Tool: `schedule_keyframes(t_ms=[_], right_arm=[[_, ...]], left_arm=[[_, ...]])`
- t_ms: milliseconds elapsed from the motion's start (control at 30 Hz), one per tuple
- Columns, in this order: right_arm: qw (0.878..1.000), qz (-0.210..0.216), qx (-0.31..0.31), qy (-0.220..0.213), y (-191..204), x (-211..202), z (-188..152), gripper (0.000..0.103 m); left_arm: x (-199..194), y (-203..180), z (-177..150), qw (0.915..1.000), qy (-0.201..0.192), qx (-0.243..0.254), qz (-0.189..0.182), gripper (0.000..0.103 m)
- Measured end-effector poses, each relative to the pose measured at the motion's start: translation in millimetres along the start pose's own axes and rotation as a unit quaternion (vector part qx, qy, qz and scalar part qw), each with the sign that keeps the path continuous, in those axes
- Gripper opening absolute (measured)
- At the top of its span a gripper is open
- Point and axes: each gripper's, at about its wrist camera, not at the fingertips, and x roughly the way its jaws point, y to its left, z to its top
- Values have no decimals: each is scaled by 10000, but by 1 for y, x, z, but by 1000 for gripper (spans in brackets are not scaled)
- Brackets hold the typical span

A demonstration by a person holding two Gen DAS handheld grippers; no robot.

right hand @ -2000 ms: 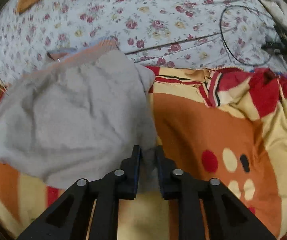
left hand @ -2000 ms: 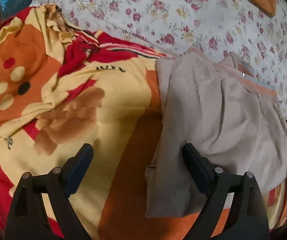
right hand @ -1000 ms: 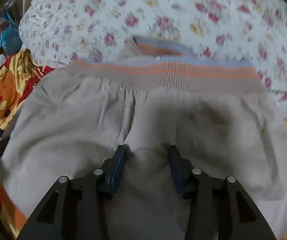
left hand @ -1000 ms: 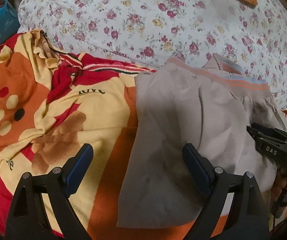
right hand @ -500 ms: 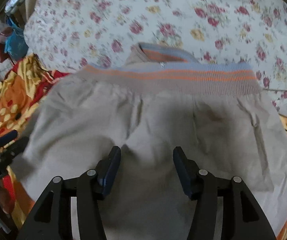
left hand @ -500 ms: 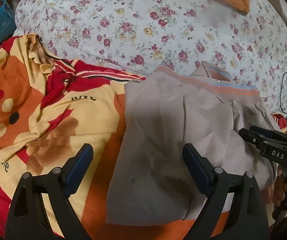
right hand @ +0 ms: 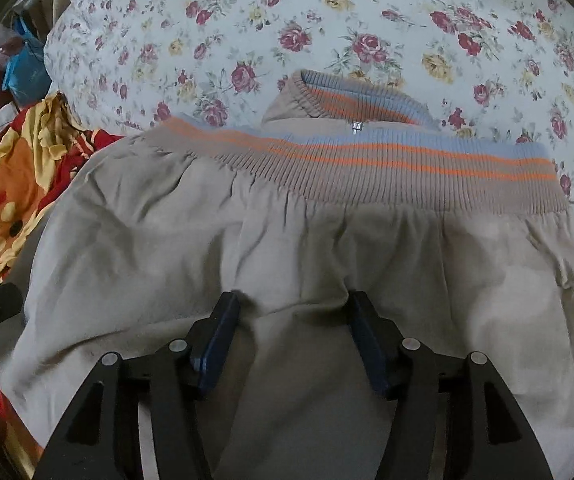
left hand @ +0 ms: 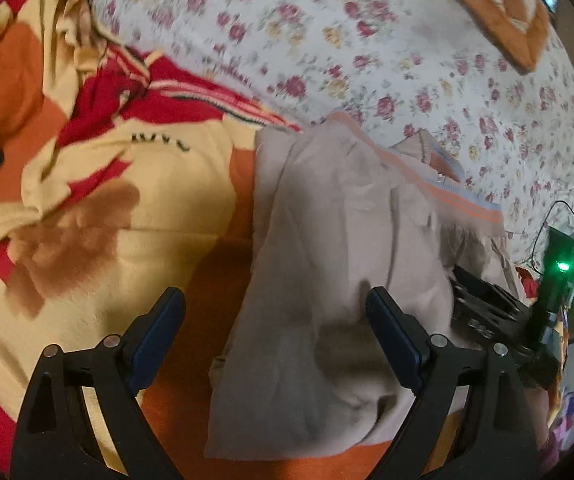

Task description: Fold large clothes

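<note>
Right wrist view: our right claw (right hand: pixel 293 334), jaws just widening, pinches nothing | beige jacket (right hand: pixel 287 240) lies folded on bed directly beneath, ribbed hem (right hand: pixel 407 172) crosswise ahead | left claw (left hand: pixel 275 336) spread, at jacket's left edge.

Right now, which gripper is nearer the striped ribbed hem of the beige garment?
Right. The right gripper hovers open over the beige garment, just short of the striped ribbed hem. The left gripper sits open at the garment's far end, straddling its edge over the blanket.
</note>
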Motion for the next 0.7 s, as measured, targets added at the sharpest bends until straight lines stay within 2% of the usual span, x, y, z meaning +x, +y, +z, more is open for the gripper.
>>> schedule_keyframes(t_ms=[167,300,433,567,600,633,700], right_arm=[[9999,79,34,-114,-17,-28,-11,60],[9998,24,97,-182,-47,-47,-30,64],[9988,196,432,-71,-65,-43,-35,64],[9994,102,312,-96,-57,-42,-38,66],[9997,66,215,-90,-53,-41,-39,68],[9999,26,139,-96,-51,-41,-40,69],[9999,1,82,-124,-50,-40,-41,69]], left_arm=[[13,-1,-1,9999,161,-59,-21,93],[17,-4,5,9996,9,-147,-234,93],[24,-6,11,9988,-67,-200,-436,93],[25,-1,13,9966,-89,-338,-739,92],[24,-1,14,9956,-89,-360,-859,88],[24,-1,14,9949,-74,-363,-936,79],[24,-4,14,9933,-6,-313,-1114,73]])
